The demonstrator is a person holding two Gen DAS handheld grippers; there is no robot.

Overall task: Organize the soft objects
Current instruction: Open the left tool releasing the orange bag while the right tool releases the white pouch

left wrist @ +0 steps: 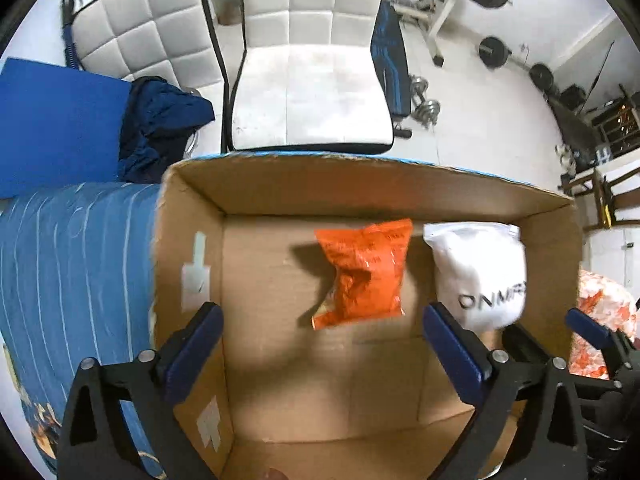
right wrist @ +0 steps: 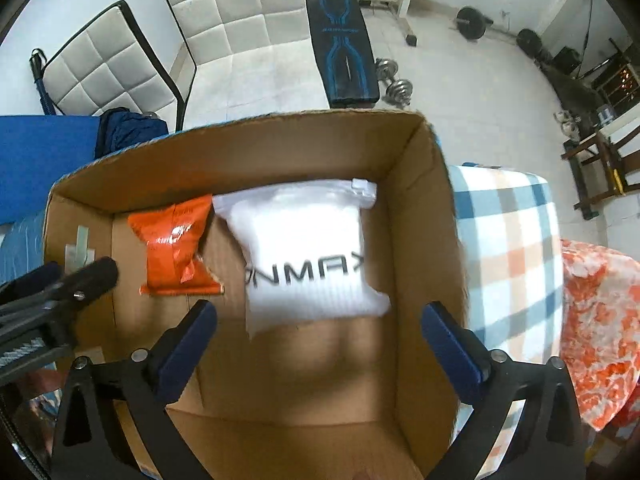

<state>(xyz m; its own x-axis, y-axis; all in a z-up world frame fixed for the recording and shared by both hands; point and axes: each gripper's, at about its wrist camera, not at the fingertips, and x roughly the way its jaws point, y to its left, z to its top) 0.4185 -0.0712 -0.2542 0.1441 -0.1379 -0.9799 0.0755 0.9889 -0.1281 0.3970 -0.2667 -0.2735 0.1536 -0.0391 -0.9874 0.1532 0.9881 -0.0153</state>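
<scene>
Inside the cardboard box [left wrist: 192, 200], the orange packet [left wrist: 362, 272] and the white bagged bundle [right wrist: 308, 252] lie side by side toward its far wall, the white one nearer the box's right side. The left gripper [left wrist: 320, 340] and right gripper [right wrist: 316, 344] hang over the box with jaws spread wide and empty. Both items look light, squashy and slick-wrapped, so I would pinch each across its middle.
</scene>
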